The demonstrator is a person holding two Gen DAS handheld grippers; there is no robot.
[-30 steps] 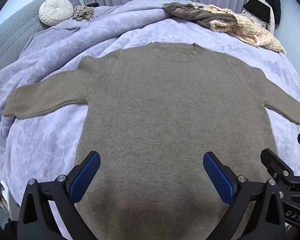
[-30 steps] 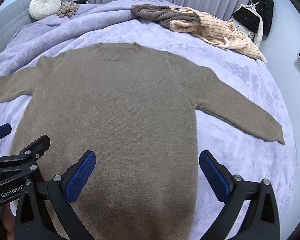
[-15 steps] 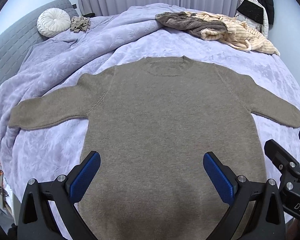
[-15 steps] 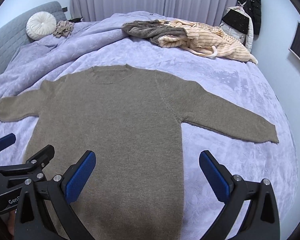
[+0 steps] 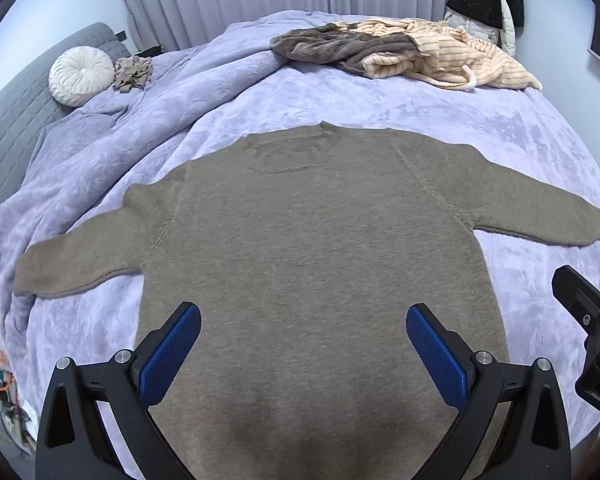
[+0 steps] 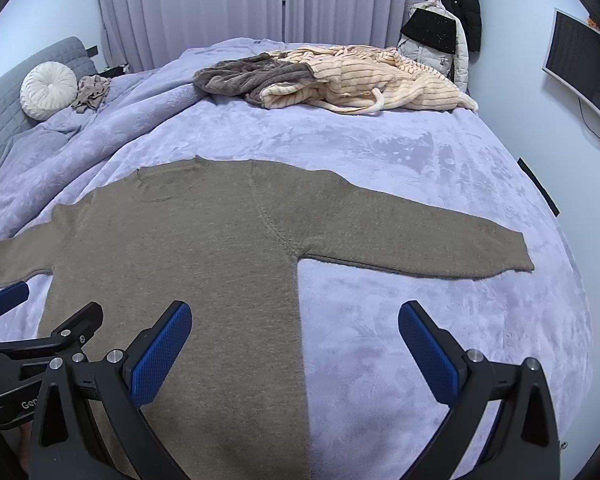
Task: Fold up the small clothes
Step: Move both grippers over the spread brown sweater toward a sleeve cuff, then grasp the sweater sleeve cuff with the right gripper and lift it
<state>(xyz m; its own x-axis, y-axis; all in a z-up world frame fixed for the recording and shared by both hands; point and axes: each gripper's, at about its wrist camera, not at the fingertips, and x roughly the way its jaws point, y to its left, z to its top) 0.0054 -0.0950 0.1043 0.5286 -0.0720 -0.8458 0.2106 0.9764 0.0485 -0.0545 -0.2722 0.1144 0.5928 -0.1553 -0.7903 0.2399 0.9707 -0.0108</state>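
Note:
An olive-brown knit sweater (image 5: 308, 248) lies flat on the lavender bed (image 5: 340, 96), neck away from me, both sleeves spread out to the sides. It also shows in the right wrist view (image 6: 172, 256), with its right sleeve (image 6: 420, 240) stretched out. My left gripper (image 5: 303, 322) is open and empty above the sweater's lower body. My right gripper (image 6: 294, 320) is open and empty above the sweater's right side edge. The right gripper's body shows at the far right of the left wrist view (image 5: 592, 328).
A heap of grey and cream striped clothes (image 6: 332, 80) lies at the bed's far end. A round white cushion (image 6: 48, 90) and a small crumpled beige garment (image 6: 92, 94) sit far left by the grey headboard (image 6: 4, 92). Coats (image 6: 448, 28) hang far right.
Both grippers have pulled back and risen from the sweater, so it looks smaller and lower in both views. The sweater has not moved. Both grippers stay open.

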